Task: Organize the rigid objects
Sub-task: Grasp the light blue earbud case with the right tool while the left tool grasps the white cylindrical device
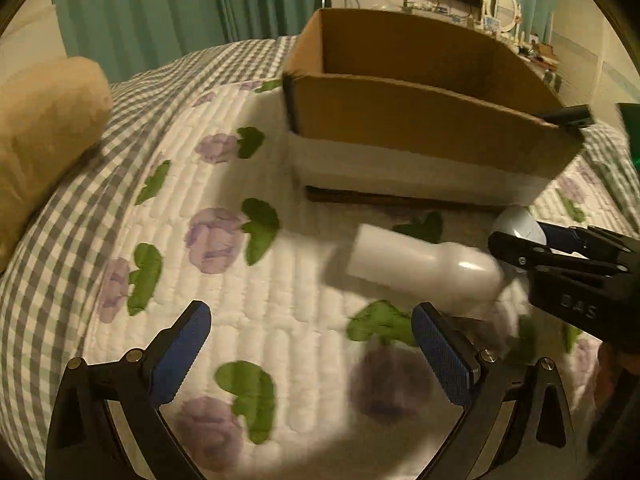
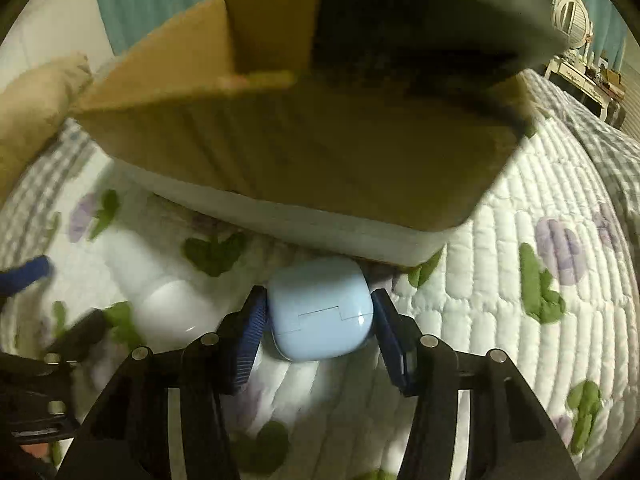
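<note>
A white bottle (image 1: 424,268) lies on its side on the quilt, ahead and right of my open, empty left gripper (image 1: 312,332). It also shows in the right wrist view (image 2: 164,300). My right gripper (image 2: 320,316) is shut on a light blue earbud case (image 2: 320,312), just in front of the cardboard box (image 2: 304,148). In the left wrist view the right gripper (image 1: 560,256) comes in from the right with the case (image 1: 520,226) beside the bottle's base. The open box (image 1: 420,120) stands behind them.
A floral quilt (image 1: 224,240) covers the bed. A tan pillow (image 1: 44,128) lies at the left. A dark object (image 2: 440,20) sits in the box's right part. Green curtains and a dresser with a mirror (image 1: 504,4) stand beyond the bed.
</note>
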`<state>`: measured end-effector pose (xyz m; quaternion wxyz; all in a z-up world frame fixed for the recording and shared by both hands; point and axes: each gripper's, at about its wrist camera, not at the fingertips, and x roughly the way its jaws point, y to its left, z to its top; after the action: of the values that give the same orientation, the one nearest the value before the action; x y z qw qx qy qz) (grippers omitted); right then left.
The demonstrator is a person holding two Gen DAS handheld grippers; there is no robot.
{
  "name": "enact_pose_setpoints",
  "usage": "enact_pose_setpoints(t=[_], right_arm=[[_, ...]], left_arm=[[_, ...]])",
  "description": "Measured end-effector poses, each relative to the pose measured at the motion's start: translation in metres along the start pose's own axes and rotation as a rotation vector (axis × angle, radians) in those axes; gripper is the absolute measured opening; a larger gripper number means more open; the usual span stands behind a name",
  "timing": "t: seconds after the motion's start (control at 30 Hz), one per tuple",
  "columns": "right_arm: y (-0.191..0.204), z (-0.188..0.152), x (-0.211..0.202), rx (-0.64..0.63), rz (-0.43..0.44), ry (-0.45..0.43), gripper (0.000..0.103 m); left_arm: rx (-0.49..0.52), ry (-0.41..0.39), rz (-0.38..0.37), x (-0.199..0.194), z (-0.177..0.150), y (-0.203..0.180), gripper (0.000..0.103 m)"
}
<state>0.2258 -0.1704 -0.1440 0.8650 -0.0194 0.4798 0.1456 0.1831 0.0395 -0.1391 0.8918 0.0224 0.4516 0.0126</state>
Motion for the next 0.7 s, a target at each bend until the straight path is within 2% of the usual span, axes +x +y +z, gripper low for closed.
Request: enact_pose_setpoints(t=[0.23,0.43,0.5,0.53,0.6,0.63,0.67,0.7], right_arm=[[-0.023,-0.017,-0.057,0.076,-0.045,-0.087,0.052],[-0.048,-0.022,-0.066,0.147,-0.059,-0.091,0.052],[-0.053,-0.021,-0.065,0.153,-0.060,-0.085,0.052],[-0.054,-0.020,-0.064,0.153,-0.066,-0.082,0.052],[-0.056,-0.020,-0.061,0.156,-0.074,-0.073,0.052],[-0.058,-0.021,-0.060,0.161,-0.070,-0.068,0.052],[-0.059,-0.020,-0.059,0.163,-0.068,-0.064,0.052],[-0.060,-0.021,-0.057,0.163,-0.070,-0.061,0.052]], left_arm=[[-0.024,0.026,-0.104,-0.005,0.004,-0.037,0.102],[-0.062,0.050,-0.109,0.017,0.021,-0.055,0.102],[-0.068,0.066,-0.106,0.029,0.026,-0.063,0.099],[-0.072,0.077,-0.100,0.036,0.029,-0.066,0.096],[-0.075,0.104,-0.082,0.046,0.029,-0.071,0.082],[-0.072,0.110,-0.081,0.049,0.029,-0.073,0.080],[-0.062,0.104,-0.085,0.049,0.029,-0.075,0.070],[-0.053,0.102,-0.082,0.048,0.029,-0.076,0.067]])
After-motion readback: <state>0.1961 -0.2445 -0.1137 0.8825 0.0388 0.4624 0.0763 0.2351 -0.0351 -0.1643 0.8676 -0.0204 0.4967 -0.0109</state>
